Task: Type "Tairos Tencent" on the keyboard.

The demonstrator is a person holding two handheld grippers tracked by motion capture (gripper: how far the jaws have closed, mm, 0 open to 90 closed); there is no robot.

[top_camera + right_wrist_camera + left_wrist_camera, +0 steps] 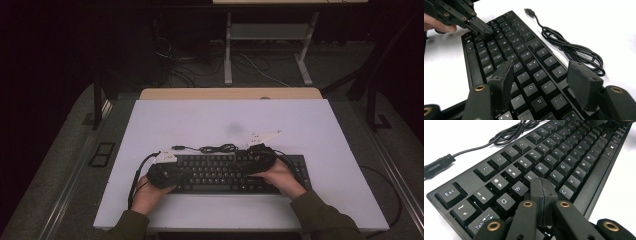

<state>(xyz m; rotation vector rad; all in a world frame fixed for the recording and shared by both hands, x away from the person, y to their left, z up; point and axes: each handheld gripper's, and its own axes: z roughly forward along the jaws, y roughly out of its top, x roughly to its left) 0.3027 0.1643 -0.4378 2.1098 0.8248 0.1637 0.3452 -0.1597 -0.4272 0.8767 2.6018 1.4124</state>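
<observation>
A black keyboard [225,173] lies on the white table top near the front edge, its coiled cable [212,148] just behind it. My left gripper [172,172] is over the keyboard's left end. Its jaws are shut with nothing between them, tips [543,187] resting on or just above the keys near E and D [541,168]. My right gripper [257,161] hovers over the right half, open [541,68], with the O and P keys [530,88] below the gap. The left gripper [482,28] also appears far off in the right gripper view, tip on the keys.
The cable [571,51] ends in a loose USB plug [529,11], unplugged [439,165]. The white table top [225,117] stretches beyond the keyboard. A desk frame and loose cables [260,65] stand on the floor behind the table.
</observation>
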